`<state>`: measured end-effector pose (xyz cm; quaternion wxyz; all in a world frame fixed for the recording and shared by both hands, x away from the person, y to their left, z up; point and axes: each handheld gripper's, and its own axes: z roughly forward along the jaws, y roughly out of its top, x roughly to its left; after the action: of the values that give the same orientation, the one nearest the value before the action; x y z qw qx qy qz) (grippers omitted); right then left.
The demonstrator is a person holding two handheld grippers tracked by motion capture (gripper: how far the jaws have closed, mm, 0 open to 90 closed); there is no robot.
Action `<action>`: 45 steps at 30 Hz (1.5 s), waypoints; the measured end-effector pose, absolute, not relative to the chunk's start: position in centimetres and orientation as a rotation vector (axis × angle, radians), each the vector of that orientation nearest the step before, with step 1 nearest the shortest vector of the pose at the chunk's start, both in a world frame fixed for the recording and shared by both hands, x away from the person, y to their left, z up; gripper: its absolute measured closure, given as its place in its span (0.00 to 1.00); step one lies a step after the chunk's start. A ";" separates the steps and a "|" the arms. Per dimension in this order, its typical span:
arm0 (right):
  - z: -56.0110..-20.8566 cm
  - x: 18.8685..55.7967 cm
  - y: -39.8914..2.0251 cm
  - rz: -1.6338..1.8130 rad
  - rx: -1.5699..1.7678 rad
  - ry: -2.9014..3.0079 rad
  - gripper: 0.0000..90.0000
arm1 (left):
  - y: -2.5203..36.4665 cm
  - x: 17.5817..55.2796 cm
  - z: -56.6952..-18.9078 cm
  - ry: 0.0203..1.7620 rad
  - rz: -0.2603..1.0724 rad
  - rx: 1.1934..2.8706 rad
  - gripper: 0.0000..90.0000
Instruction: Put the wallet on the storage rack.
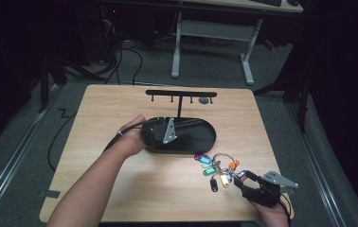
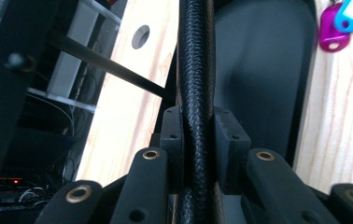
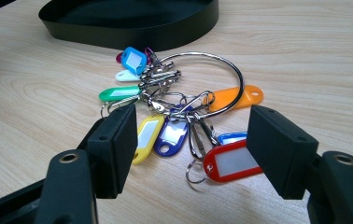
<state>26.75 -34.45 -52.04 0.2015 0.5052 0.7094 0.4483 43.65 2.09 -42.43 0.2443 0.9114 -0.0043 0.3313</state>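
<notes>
In the middle of the high view the left gripper [image 1: 167,135] lies over the black oval tray [image 1: 205,142], which sits on the wooden table [image 1: 120,189]. The left gripper view shows its jaws clenched on a black braided cable [image 2: 195,70] that runs straight up the frame between the two pads, with the tray's dark floor to the right of it and a purple key tag [image 2: 331,35] on the wood at the upper right. At the lower right of the high view the right gripper [image 1: 243,182] rests low on the table, its jaws released and standing wide. In the right gripper view they frame a bunch of coloured key tags on a metal ring [image 3: 188,107]: the red tag [image 3: 233,161] lies nearest, between the two pads, none of them touched. The bunch lies just beside the tray's lower right edge, centre right in the high view.
</notes>
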 end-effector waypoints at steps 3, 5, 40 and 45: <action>-52.1 26.8 -34.5 1.256 1.415 1.983 0.38 | 1.7 44.5 -43.6 -0.014 0.906 2.509 0.85; -52.2 26.8 -34.4 1.257 1.415 1.986 0.38 | 1.6 44.6 -43.8 -0.014 0.903 2.514 0.85; -52.2 26.8 -34.5 1.255 1.441 1.985 0.38 | 1.6 45.9 -47.0 0.142 0.759 2.612 0.62; -52.1 26.6 -34.4 1.250 1.439 1.976 0.38 | 2.0 45.0 -46.2 0.233 0.669 2.533 0.58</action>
<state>26.64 -34.45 -52.06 0.1967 0.5137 0.7057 0.4464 45.02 2.01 -46.21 0.2530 0.9317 0.0856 0.2462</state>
